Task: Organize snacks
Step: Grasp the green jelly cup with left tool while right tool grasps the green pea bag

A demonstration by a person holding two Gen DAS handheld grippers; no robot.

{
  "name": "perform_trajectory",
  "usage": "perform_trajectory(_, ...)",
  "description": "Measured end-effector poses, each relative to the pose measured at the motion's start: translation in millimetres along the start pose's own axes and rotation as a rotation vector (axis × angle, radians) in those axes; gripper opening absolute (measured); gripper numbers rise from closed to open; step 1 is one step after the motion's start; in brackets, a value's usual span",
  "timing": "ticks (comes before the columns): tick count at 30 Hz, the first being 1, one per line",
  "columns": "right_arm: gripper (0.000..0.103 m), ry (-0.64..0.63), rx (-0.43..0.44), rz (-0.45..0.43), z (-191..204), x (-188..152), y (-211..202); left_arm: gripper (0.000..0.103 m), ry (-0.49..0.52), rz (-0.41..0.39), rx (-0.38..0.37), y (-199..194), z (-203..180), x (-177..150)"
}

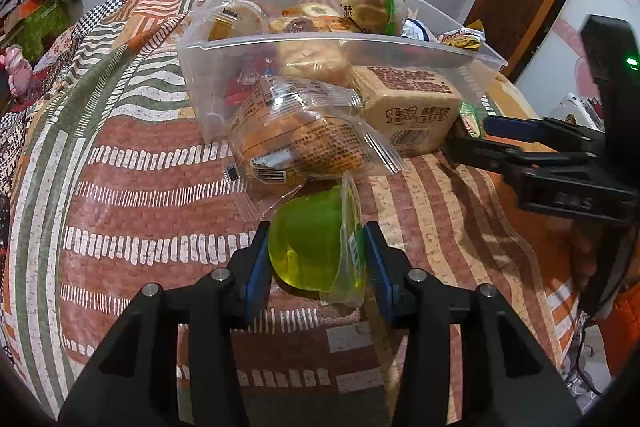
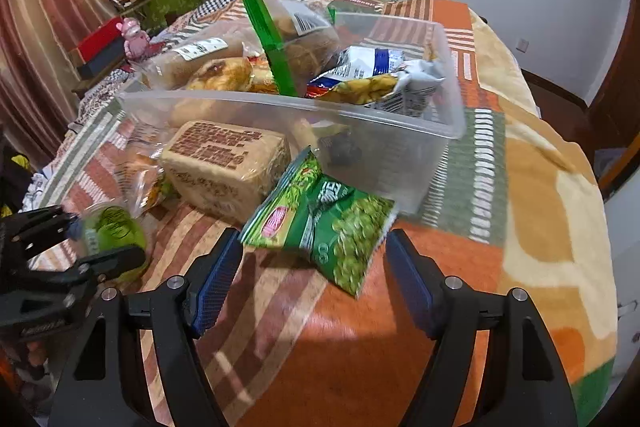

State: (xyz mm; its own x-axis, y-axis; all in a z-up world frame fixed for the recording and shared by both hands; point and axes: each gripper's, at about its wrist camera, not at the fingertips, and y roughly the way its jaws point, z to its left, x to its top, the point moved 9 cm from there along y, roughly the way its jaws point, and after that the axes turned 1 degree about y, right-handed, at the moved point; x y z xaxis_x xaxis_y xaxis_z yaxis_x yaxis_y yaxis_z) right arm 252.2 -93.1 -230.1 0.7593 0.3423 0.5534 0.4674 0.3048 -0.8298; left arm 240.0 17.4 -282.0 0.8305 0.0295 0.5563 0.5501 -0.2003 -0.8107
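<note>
Jelly cup sat pinched in your left gripper; your right gripper stood spread before the pea packet.

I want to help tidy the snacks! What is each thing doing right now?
Left gripper: shut on the green jelly cup.
Green jelly cup: on its side on the blanket.
Right gripper: open, around the green pea packet.
Green pea packet: lying sealed on the blanket.
Clear bin: lidless, full of snacks.
</note>
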Motion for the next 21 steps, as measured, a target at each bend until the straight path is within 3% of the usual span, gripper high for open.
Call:
perform_trajectory(1, 0.068, 0.003, -0.005, 0.011, -1, 0, 4, 0.044, -0.002, -0.003, -0.003, 0, 0, 0)
perform_trajectory(3, 0.050, 0.013, 0.002, 0.023, -3, -2, 6, 0.044, -0.004, -0.006, -0.004, -1, 1, -1)
perform_trajectory(5, 0.042, 0.021, 0.027, 0.027, -3, -3, 6, 0.044, -0.004, -0.010, -0.004, -3, 1, -2)
perform_trajectory(6, 0.031, 0.024, 0.018, 0.020, -4, -4, 3, 0.043, -0.005, -0.011, -0.004, -4, 1, -2)
perform_trajectory(8, 0.024, 0.031, 0.011, -0.001, -6, -5, -3, 0.042, -0.012, -0.011, -0.007, -8, 0, -4)
perform_trajectory(21, 0.023, -0.006, 0.003, -0.111, -4, -3, -56, 0.040, -0.020, -0.097, 0.013, -52, 2, 16)
